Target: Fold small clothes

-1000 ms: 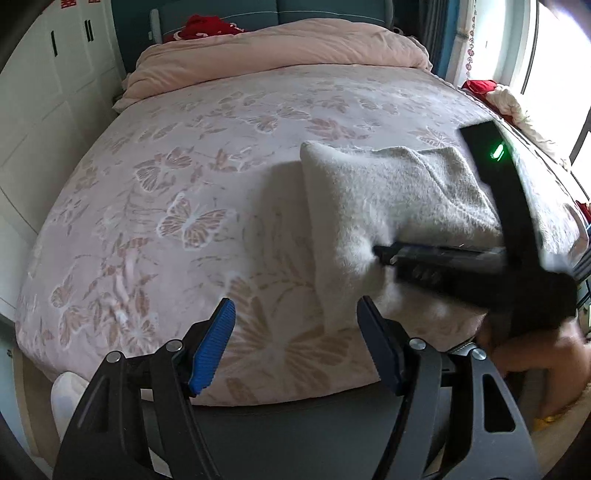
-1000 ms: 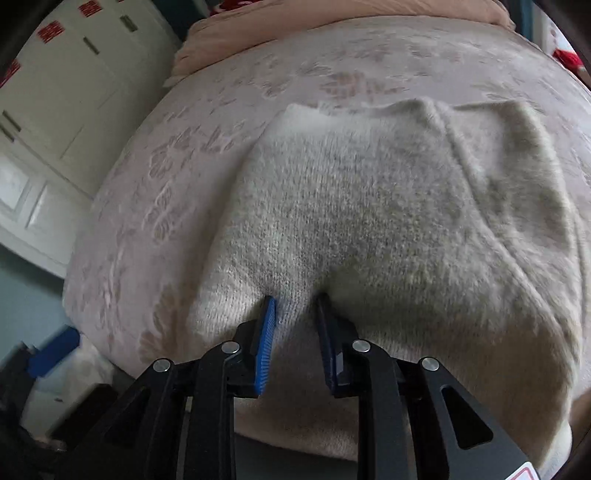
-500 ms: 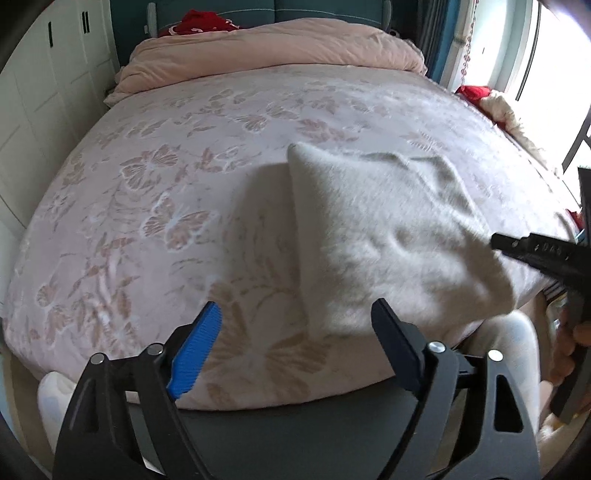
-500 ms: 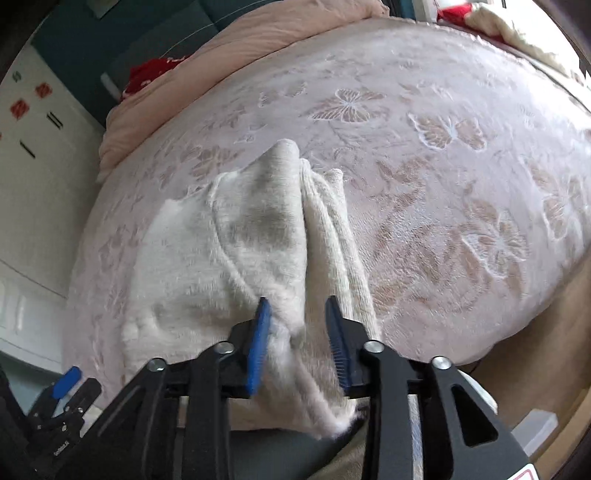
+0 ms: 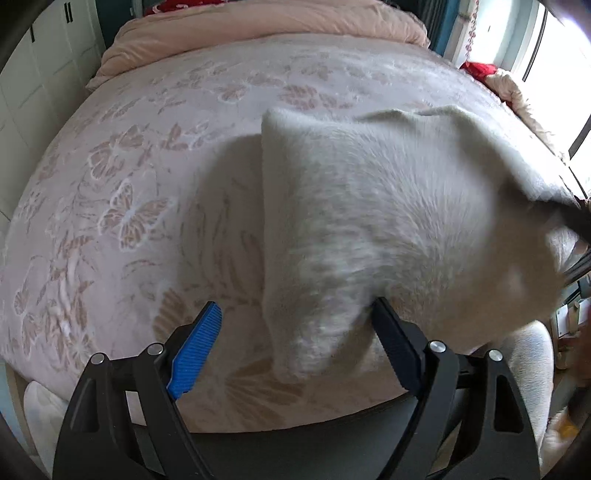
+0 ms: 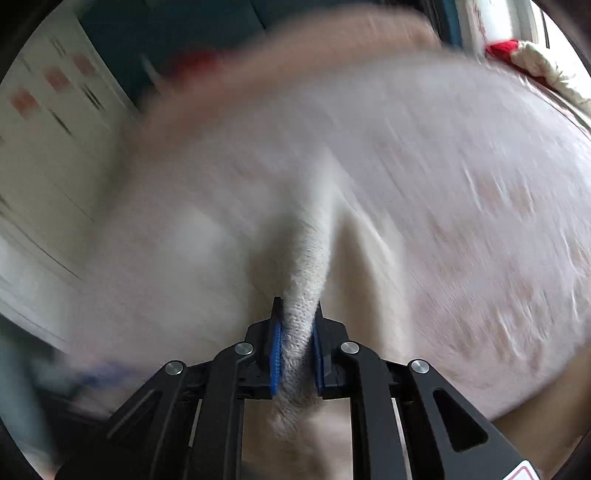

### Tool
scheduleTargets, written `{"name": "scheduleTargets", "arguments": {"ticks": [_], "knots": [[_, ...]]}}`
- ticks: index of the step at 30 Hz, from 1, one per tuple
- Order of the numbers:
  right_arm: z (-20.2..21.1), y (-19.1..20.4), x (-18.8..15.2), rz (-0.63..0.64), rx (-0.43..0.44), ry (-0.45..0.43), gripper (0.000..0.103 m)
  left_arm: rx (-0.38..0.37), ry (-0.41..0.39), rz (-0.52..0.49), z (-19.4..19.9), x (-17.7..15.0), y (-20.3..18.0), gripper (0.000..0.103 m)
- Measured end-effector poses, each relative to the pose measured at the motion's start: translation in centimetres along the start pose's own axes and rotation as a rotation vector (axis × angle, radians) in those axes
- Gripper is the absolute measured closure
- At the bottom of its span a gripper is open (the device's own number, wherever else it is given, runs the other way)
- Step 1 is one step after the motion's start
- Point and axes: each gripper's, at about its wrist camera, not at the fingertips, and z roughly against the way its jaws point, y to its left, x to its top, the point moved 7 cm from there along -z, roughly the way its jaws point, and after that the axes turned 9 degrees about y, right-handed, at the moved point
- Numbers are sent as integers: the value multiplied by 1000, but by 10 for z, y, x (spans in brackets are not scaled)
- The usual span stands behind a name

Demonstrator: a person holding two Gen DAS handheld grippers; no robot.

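A cream knitted garment point(image 5: 369, 206) lies folded on the pink butterfly bedspread point(image 5: 147, 166), its near left corner hanging toward the bed's front edge. My left gripper point(image 5: 299, 343) is open, its jaws wide on either side of that near corner without gripping it. My right gripper point(image 6: 297, 347) is shut on a bunched edge of the garment point(image 6: 306, 273) and lifts it; this view is heavily blurred by motion. In the left wrist view the right gripper point(image 5: 576, 221) shows as a dark shape at the garment's right edge.
A pink duvet point(image 5: 266, 33) is heaped at the bed's far end. White wardrobe doors point(image 5: 29, 74) stand to the left. Red and cream clothes point(image 5: 495, 74) lie at the far right by the window. The bed's front edge point(image 5: 295, 421) is close below my grippers.
My right gripper has pulled the garment's right edge up and across, moving fast. My left gripper has moved forward to straddle the near left corner, still open.
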Motion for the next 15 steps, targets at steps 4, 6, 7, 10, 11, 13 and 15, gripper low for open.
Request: {"name": "scheduleTargets", "arguments": {"ticks": [4,6,7,10,11,13,15], "knots": [[56,15,9,-51,112,-130,90,14,1,-11,-4,-4,-1,20],[70,32,11,-12,91,-160,89,16,3,-14,-5,-4,-1,20],[73,37,14,-2,83,-172,88,15,4,-9,-6,-3,0,20],[83,47,19,6,76,-216,88,11,13,7,-7,-2,1,20],[82,47,22,3,73,-221,88,11,13,5,-7,-2,2,20],[82,33,33,-30,45,-214,88,18,14,3,-8,-2,2,18],[90,23,33,-70,41,-216,84,20,18,1,-9,-2,0,18]]}}
